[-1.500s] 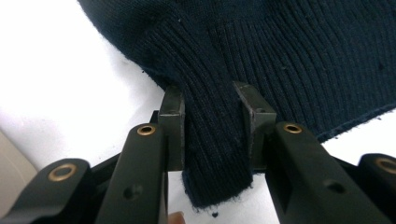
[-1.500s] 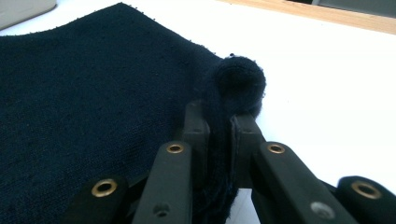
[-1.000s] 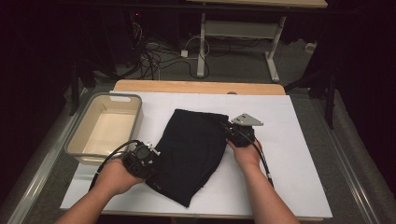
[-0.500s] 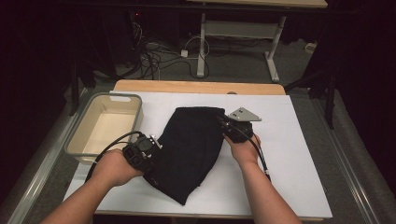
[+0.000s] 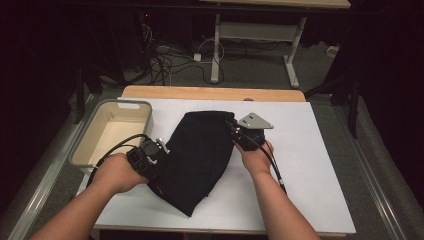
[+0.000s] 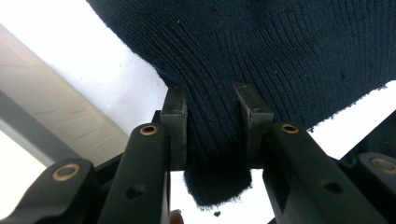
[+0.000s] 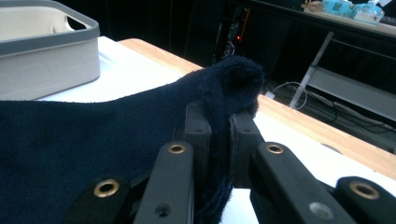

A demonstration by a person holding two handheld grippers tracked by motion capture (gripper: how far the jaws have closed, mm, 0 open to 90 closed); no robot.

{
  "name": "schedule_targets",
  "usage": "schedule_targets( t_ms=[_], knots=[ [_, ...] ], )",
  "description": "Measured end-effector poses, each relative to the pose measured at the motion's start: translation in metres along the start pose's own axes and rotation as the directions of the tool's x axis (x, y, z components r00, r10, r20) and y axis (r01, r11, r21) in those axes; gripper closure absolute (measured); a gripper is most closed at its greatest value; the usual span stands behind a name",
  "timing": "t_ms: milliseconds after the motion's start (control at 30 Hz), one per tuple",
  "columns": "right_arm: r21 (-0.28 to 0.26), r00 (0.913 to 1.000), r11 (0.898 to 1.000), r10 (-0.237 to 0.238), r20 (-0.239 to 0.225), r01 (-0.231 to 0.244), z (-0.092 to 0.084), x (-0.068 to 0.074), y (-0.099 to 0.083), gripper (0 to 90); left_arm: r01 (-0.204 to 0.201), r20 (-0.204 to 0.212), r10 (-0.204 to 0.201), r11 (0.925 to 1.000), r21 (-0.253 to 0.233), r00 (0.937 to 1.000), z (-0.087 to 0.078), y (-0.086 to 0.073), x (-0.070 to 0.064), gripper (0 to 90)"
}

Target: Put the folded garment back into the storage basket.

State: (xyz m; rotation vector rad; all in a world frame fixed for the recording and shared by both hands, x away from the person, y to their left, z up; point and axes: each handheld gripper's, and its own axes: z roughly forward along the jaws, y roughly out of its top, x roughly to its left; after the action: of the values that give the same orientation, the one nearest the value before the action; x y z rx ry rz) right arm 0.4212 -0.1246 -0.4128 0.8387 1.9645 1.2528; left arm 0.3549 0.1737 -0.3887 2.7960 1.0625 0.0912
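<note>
Knitwear is what you have in both hands: in the high view the dark knitted garment (image 5: pixel 197 157) lies slantwise across the middle of the white desk (image 5: pixel 310 165), and compared with a second ago both its pinched edges have come up a little off the surface while the cloth between them has barely shifted, so I judge you are lifting it to fold it or carry it, with the bulk yet to leave the desk. Your left tool (image 5: pixel 150 156) grips the garment's left edge, just beside the grey bin (image 5: pixel 82 150), which looks empty; your right tool (image 5: pixel 241 131) grips the far right edge. Beyond the desk's wooden far rim the room is dark, with tangled cables (image 5: pixel 165 57) on the floor and the legs of another table (image 5: pixel 216 50). In the left gripper view your left tool (image 6: pixel 212 128) stands partly closed, its jaws pressing a thick fold of ribbed knit, a tab of which hangs down between them over the white desk. In the right gripper view your right tool (image 7: pixel 219 135) is squeezed nearly together on a bunched hump of the same cloth, with the bin (image 7: pixel 51 56) off to the side and the wooden edge behind.
</note>
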Motion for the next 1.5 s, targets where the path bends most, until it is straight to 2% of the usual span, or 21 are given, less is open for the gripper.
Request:
schedule_targets(
  t_ms=[100,333,700,1033,1200,1267,1500],
  knots=[
    [-0.001,0.9999,1.0,-0.012,-0.001,0.012,0.003,0.004,0.0,82.2,0.0,-0.004,0.001,0.9999,0.01,1.0,0.0,-0.001,0.003,67.5],
    [0.008,0.9999,1.0,0.01,-0.009,-0.01,0.009,0.006,-0.003,82.1,0.008,-0.003,-0.007,0.9997,0.025,1.0,0.001,0.0,0.007,67.5],
    [0.014,0.9998,1.0,0.017,-0.011,-0.017,0.01,0.007,-0.003,82.1,0.002,0.001,-0.002,0.9989,0.046,1.0,0.002,0.002,0.012,67.4],
    [-0.001,1.0,1.0,0.002,-0.006,-0.002,0.004,0.01,0.006,82.0,0.003,-0.006,-0.002,0.9985,0.055,1.0,-0.002,0.004,0.014,67.3],
    [-0.01,1.0,1.0,-0.006,0.006,0.006,-0.001,0.008,0.011,82.0,-0.008,-0.009,0.009,0.9978,0.065,0.9999,-0.006,0.007,0.012,67.4],
    [-0.011,0.9999,1.0,-0.008,0.007,0.008,-0.003,0.008,0.012,82.0,-0.025,-0.011,0.026,0.9966,0.079,0.9996,-0.008,0.009,0.012,67.3],
    [-0.016,0.9999,1.0,-0.003,0.011,0.004,-0.006,0.007,0.015,82.0,-0.034,-0.008,0.035,0.9955,0.088,0.9994,-0.015,0.014,0.013,67.3]
  ],
)
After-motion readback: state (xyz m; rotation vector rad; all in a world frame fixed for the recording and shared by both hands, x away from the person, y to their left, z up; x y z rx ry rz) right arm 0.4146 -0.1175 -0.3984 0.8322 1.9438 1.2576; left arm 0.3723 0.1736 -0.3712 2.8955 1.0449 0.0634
